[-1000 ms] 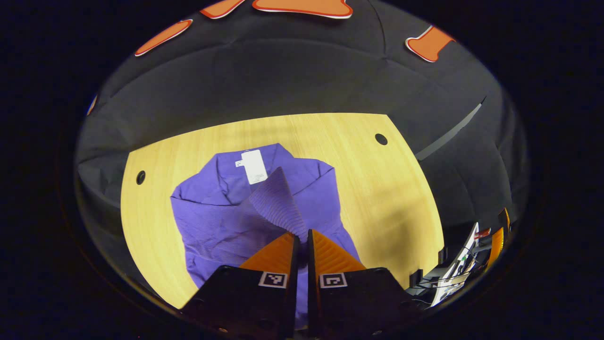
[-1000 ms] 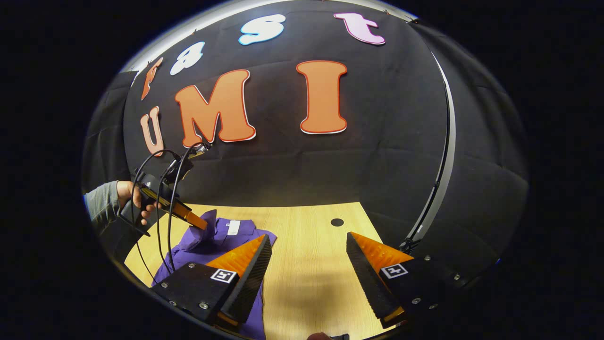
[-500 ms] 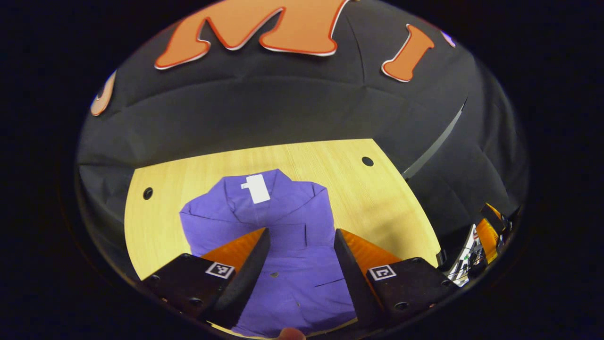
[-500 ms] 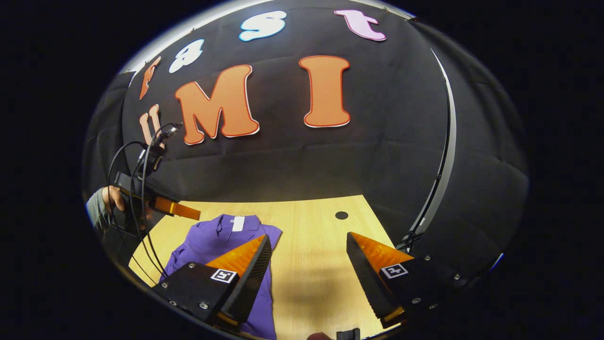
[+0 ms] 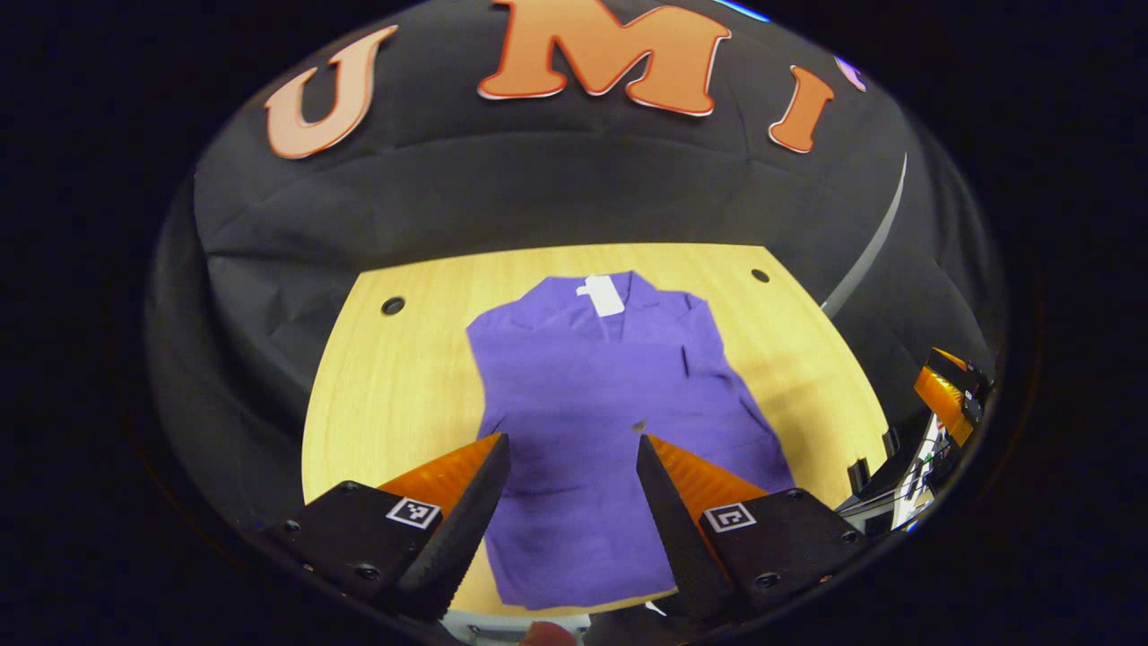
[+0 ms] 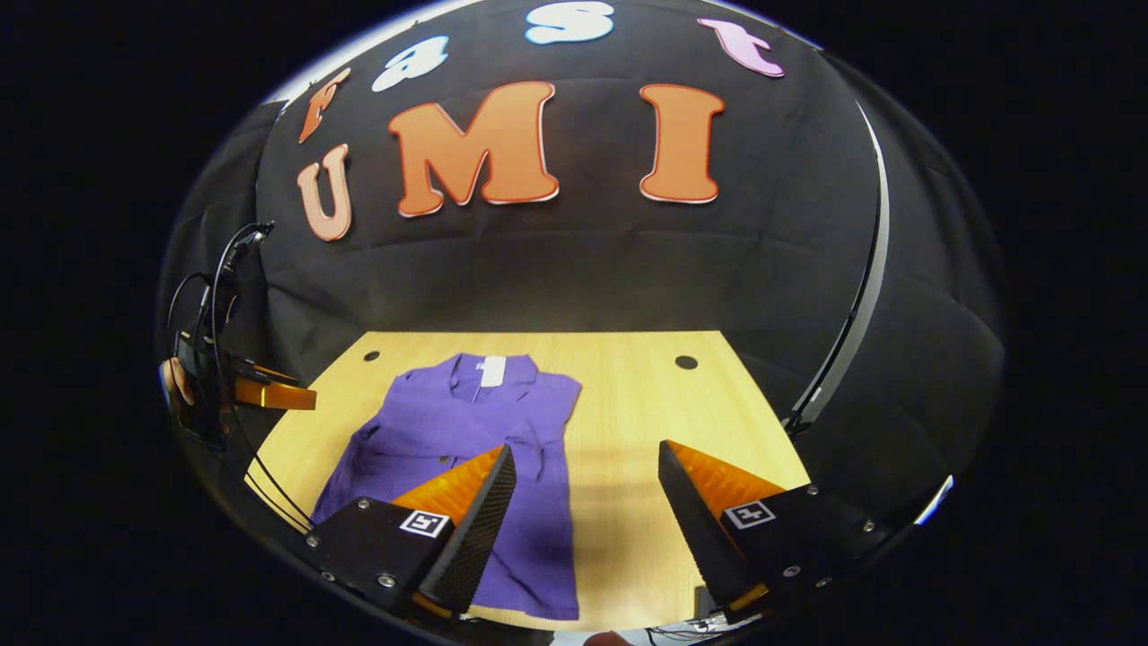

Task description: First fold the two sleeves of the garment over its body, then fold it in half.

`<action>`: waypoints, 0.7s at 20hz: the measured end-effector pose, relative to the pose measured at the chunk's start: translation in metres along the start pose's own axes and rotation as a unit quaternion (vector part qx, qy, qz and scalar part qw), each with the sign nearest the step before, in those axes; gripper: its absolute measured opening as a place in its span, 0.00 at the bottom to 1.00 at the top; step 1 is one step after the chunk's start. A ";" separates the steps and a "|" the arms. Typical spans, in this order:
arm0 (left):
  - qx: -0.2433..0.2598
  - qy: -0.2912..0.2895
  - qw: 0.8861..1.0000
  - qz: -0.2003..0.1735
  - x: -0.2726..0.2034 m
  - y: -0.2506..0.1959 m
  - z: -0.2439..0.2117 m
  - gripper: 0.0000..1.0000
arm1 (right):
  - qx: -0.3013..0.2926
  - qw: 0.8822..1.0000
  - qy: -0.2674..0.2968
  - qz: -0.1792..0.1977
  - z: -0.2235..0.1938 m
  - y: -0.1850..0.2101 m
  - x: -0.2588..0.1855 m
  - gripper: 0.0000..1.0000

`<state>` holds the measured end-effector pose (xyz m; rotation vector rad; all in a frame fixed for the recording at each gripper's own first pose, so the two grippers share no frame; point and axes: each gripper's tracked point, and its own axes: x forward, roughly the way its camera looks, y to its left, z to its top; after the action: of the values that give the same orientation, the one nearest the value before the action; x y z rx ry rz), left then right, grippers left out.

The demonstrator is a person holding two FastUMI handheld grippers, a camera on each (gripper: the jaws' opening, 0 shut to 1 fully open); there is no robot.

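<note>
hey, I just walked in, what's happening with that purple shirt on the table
A person with a two-finger gripper in each hand is folding the purple garment. It lies flat on the wooden table with both sleeves already folded over its body, collar and white tag at the far end. Neither gripper holds anything: the left gripper hangs open above the garment's near end, and the right gripper is open over its right edge. The fold in half is not yet done.

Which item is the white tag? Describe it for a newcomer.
Start at the wooden table before the black wall. A purple garment lies flat on it. At the far collar end sits the white tag, the only white patch on the purple cloth.
</note>
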<state>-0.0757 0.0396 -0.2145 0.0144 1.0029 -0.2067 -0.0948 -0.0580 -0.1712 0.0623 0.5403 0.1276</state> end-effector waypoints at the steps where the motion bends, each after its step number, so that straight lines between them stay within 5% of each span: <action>1: -0.007 0.002 1.000 0.004 -0.006 0.010 -0.015 0.91 | -0.004 1.000 0.007 0.001 -0.010 0.008 -0.004 0.95; 14: -0.029 0.029 0.999 0.012 -0.026 0.052 -0.149 0.91 | 0.012 0.985 0.173 -0.024 -0.164 0.044 -0.007 0.96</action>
<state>-0.2046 0.1104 -0.2773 -0.0211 1.0665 -0.1554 -0.1901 -0.0110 -0.3036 0.0505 0.8901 0.0847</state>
